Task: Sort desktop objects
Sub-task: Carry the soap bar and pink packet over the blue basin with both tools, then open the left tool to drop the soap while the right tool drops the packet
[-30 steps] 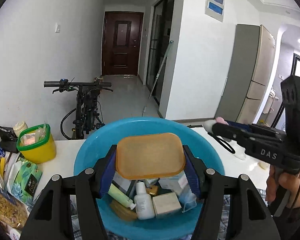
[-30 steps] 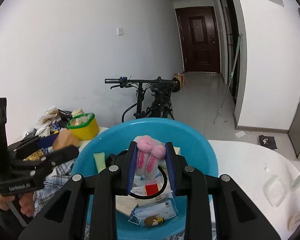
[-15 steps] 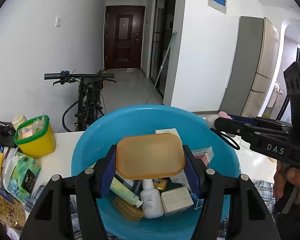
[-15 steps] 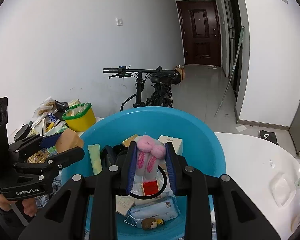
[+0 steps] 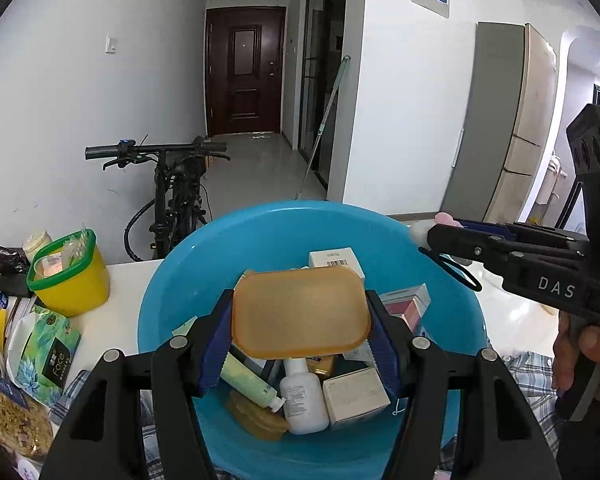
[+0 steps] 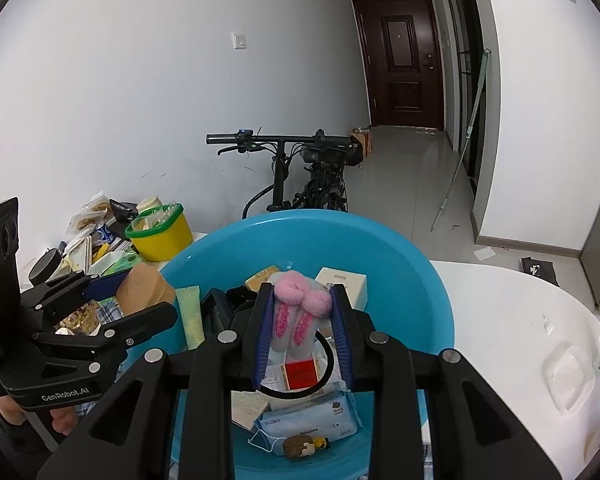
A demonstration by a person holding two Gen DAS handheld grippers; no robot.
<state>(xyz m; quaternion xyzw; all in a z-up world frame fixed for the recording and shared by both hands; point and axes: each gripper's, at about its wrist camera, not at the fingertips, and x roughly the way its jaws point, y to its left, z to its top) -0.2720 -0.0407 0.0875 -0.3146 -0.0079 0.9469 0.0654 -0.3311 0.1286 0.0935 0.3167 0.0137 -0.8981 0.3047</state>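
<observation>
Amber plastic lid (image 5: pixel 300 312), stiff and light, is sitting pinched edgewise in left gripper (image 5: pixel 300 334); right gripper (image 6: pixel 300 326) is squeezing soft pink plush toy (image 6: pixel 298 312) above the basin (image 6: pixel 420 280).

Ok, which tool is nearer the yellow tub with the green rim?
Left. The left tool, shut on an orange lid, is over the side of the blue basin next to the yellow tub; the right tool, gripping a pink plush headband, sits farther across.
</observation>
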